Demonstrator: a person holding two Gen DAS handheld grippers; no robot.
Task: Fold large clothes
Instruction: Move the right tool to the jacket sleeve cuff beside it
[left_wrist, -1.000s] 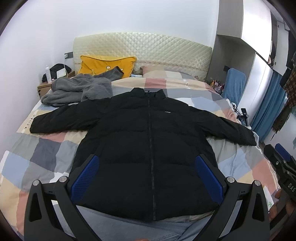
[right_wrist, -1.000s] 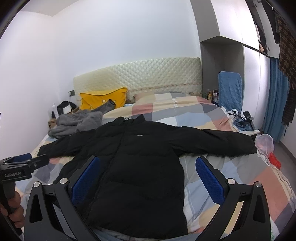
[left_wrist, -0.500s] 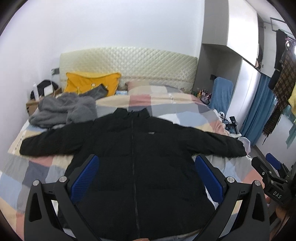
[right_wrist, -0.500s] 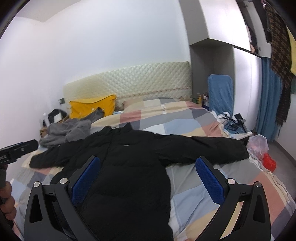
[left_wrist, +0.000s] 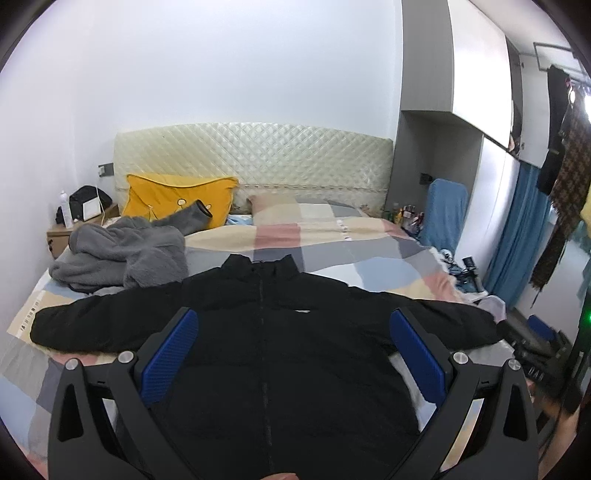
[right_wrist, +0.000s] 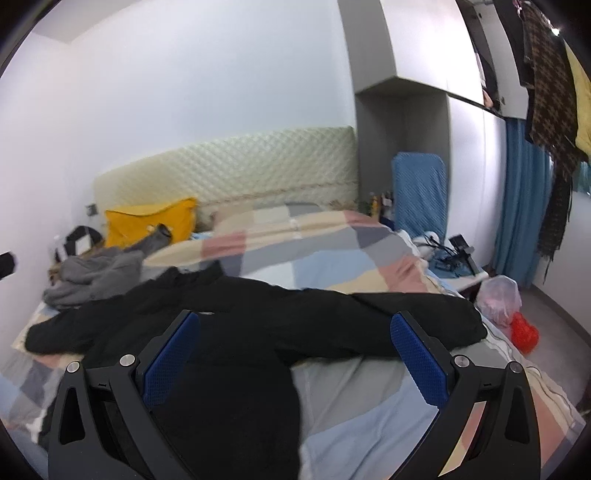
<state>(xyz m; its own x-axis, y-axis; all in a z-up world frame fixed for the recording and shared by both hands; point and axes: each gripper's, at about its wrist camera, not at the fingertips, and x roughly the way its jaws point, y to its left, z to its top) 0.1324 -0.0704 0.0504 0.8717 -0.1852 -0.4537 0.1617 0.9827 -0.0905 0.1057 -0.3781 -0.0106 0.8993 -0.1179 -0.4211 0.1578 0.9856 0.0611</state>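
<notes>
1. While both claws are held above the near end of the bed, the left gripper (left_wrist: 293, 354) is seen with its blue pads (left_wrist: 171, 354) spread wide apart, and nothing is gripped between them
2. The right gripper (right_wrist: 293, 356) is likewise kept wide open, its blue fingers (right_wrist: 415, 363) empty and clear of the cloth below
3. Below the left gripper, a black puffer jacket (left_wrist: 280, 354) is laid flat, front up, on the bed (left_wrist: 332, 236); its zip is closed and runs up the middle to a raised collar, and a small white label is seen on the chest
4. Both sleeves are stretched straight out to the sides, so that the jacket lies across the patchwork quilt (right_wrist: 332, 258) of pink, blue, grey and cream squares
5. In the right wrist view, the same jacket (right_wrist: 236, 354) is seen from its right side, with one sleeve reaching to the quilt's edge; this view is blurred
6. Just beyond the jacket's other sleeve, a crumpled grey fleece garment (left_wrist: 122, 254) is heaped on the quilt, and a yellow pillow (left_wrist: 177, 199) is propped behind it against the cream quilted headboard (left_wrist: 258, 155)
7. A wooden nightstand (left_wrist: 61, 236) with a bottle and a dark bag is placed beside the bed's head
8. On the far side of the bed, a blue-covered chair (right_wrist: 419, 192) is stood against the grey wardrobe (left_wrist: 461, 74), with blue curtains (right_wrist: 524, 199) further along
9. On the floor by the bed, a clear plastic bag (right_wrist: 498, 299) and a red bag (right_wrist: 524, 332) are seen
</notes>
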